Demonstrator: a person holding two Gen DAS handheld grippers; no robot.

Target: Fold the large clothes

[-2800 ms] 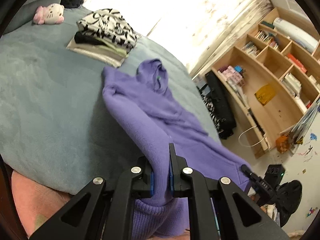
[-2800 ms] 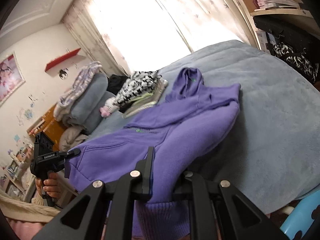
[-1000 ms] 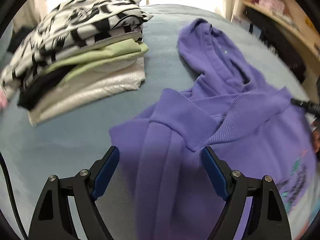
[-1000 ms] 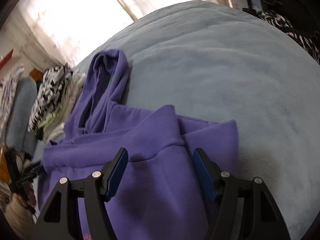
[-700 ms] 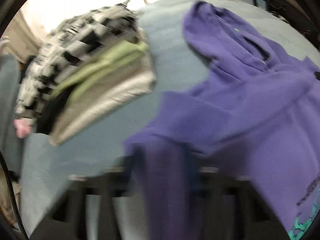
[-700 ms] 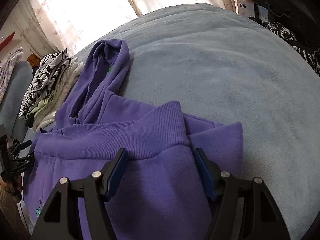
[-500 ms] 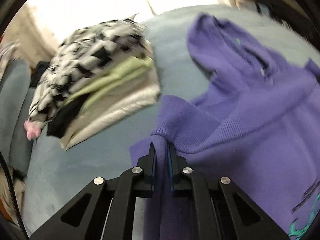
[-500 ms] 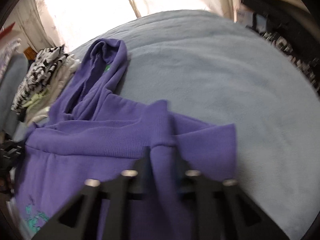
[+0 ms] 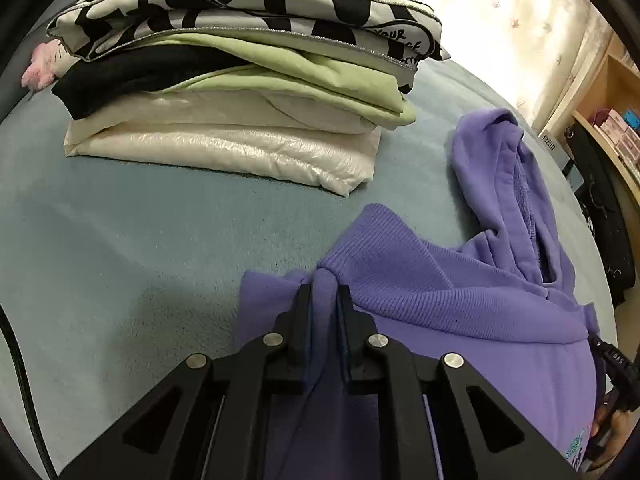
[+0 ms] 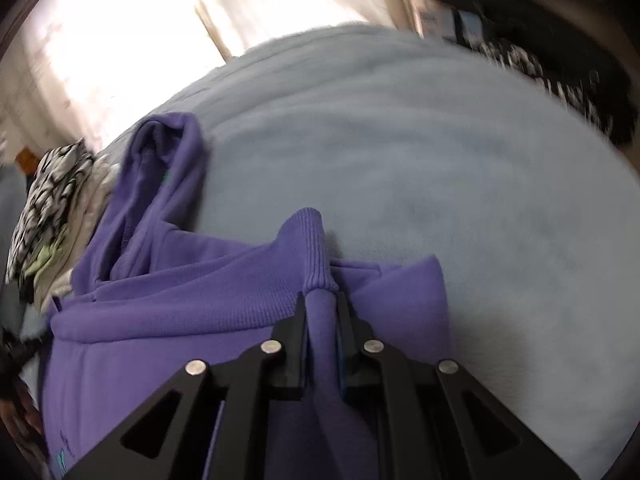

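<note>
A purple hoodie (image 9: 460, 300) lies on the blue-grey bed blanket (image 9: 120, 260), its hem folded up toward the hood (image 9: 500, 168). In the left wrist view my left gripper (image 9: 323, 292) pinches a ridge of purple fabric at the corner of the ribbed hem; its jaws are opening slightly while the pads still press the cloth. In the right wrist view my right gripper (image 10: 320, 300) is shut on the hoodie (image 10: 180, 300) at the opposite hem corner, where the ribbed band bunches upward. The hood (image 10: 160, 160) lies flat beyond it.
A stack of folded clothes (image 9: 240, 80), with a black-and-white garment on top, sits just beyond the hoodie on the left. A pink plush (image 9: 40, 68) lies behind it. Wooden shelves (image 9: 616, 120) stand past the bed's far side. Bare blanket (image 10: 440, 160) spreads right of the hoodie.
Both grippers stood open over the folded hem a second ago; each has since closed on a pinch of purple fabric. The left one also rolled and dropped closer to the bed.
</note>
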